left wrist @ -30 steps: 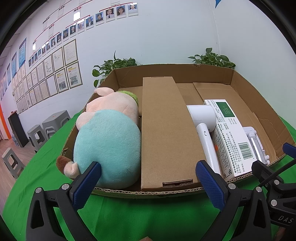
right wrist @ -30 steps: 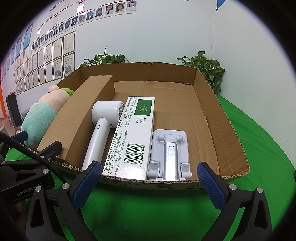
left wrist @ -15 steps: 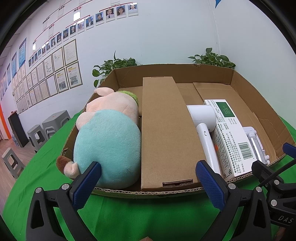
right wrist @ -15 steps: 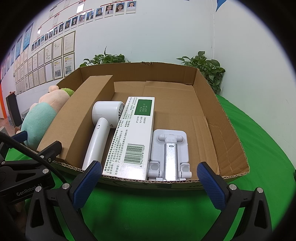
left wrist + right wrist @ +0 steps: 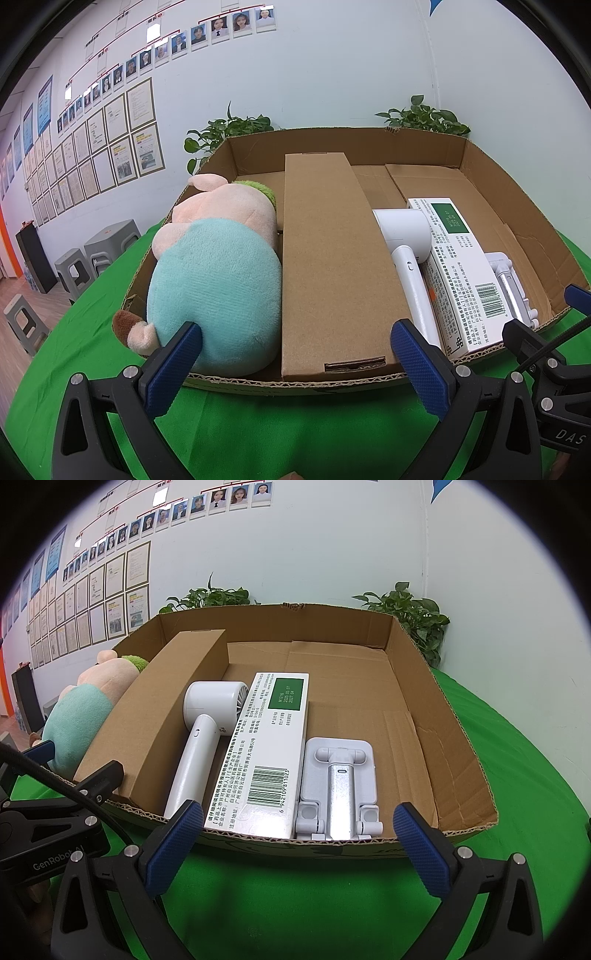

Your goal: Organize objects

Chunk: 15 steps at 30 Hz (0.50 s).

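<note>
Both pairs of jaws stand wide and empty, left gripper (image 5: pixel 295 363) and right gripper (image 5: pixel 299 840) hovering over the green desk (image 5: pixel 517 768) just short of the cardboard tray (image 5: pixel 410 657). Nothing has shifted over the last second. Inside lie, side by side, the plush toy (image 5: pixel 218 284), long brown box (image 5: pixel 328 258), white hair dryer (image 5: pixel 207 734), printed carton (image 5: pixel 266 753) and folding stand (image 5: pixel 338 779). Everything seems packed, so the sorting looks finished or paused.

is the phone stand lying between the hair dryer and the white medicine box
No, the phone stand lies right of the medicine box; the hair dryer is on its other side.
</note>
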Tool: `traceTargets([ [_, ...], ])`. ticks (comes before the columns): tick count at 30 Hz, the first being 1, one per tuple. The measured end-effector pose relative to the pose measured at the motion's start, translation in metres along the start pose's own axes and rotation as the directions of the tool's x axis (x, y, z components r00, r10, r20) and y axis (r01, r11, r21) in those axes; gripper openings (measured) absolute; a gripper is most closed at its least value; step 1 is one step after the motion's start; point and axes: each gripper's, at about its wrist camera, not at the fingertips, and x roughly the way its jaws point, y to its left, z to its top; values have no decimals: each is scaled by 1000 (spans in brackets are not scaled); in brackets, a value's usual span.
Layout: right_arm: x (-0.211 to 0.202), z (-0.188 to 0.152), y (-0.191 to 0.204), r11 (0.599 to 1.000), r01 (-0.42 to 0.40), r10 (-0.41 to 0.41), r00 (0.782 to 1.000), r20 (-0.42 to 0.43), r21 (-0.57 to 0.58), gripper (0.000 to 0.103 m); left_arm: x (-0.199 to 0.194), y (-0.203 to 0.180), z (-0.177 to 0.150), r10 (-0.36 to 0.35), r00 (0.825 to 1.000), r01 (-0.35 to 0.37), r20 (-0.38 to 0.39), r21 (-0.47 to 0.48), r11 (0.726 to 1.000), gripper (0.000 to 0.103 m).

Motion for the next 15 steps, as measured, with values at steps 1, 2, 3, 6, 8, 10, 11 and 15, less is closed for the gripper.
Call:
traceTargets([
  [1,0,0,0,1000,0,0,1000,0,0,103,0,0,0,0,1000,0,0,0,1000,103],
  [2,0,0,0,1000,0,0,1000,0,0,103,0,0,0,0,1000,0,0,0,1000,103],
  [3,0,0,-1,1000,0,0,1000,0,0,103,0,0,0,0,1000,0,0,0,1000,103],
  [6,0,0,-1,1000,0,0,1000,0,0,103,0,0,0,0,1000,0,0,0,1000,103],
  [8,0,0,0,1000,0,0,1000,0,0,103,0,0,0,0,1000,0,0,0,1000,103],
  [10,0,0,0,1000,0,0,1000,0,0,103,0,0,0,1,1000,-1,0,0,1000,103],
  [11,0,0,0,1000,0,0,1000,0,0,103,0,0,0,1,1000,-1,1,0,1000,103],
  [15,0,0,0,1000,0,0,1000,0,0,103,0,-1,0,7,1000,-7,2,5,1000,103],
])
